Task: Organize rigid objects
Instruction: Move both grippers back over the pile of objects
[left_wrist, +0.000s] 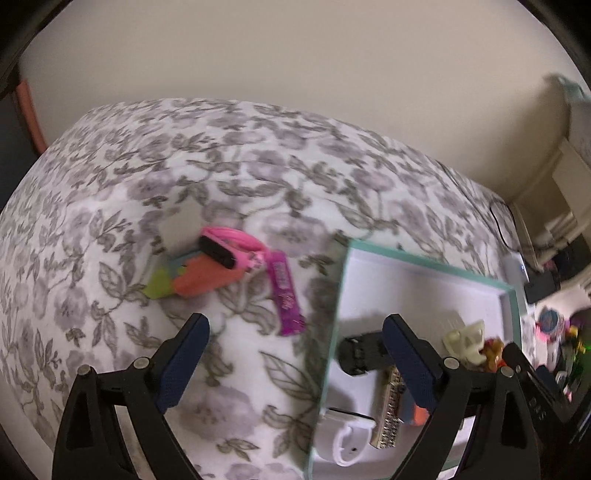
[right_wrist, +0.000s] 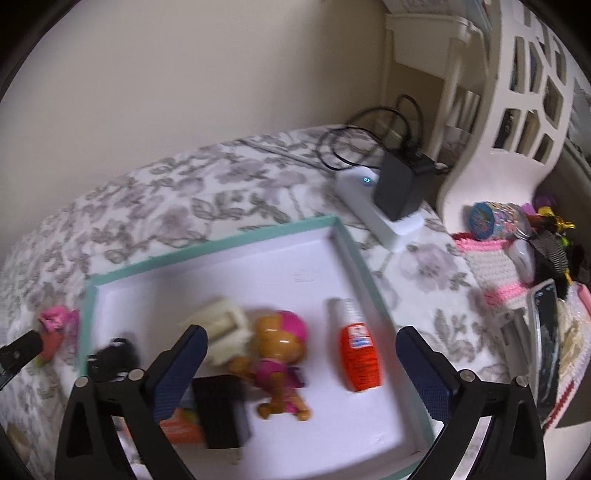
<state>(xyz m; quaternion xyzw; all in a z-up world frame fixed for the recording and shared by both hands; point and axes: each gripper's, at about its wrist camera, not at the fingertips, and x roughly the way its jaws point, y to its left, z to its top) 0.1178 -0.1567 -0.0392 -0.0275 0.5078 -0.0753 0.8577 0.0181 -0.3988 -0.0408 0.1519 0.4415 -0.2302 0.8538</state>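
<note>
A teal-rimmed white tray lies on the floral bedspread. In the right wrist view it holds a toy pup figure, an orange bottle, a cream piece, a black box and a black lump. My right gripper hangs open over the pup, touching nothing. My left gripper is open too, straddling the tray's left rim above bare bedspread. Ahead of it lies a pile: a pink item with a black clip, an orange piece and a purple tube.
A white device with a black adapter and cables sits behind the tray. To the right are a white chair, a glittery cylinder, a crochet mat and a phone. A wall runs behind the bed.
</note>
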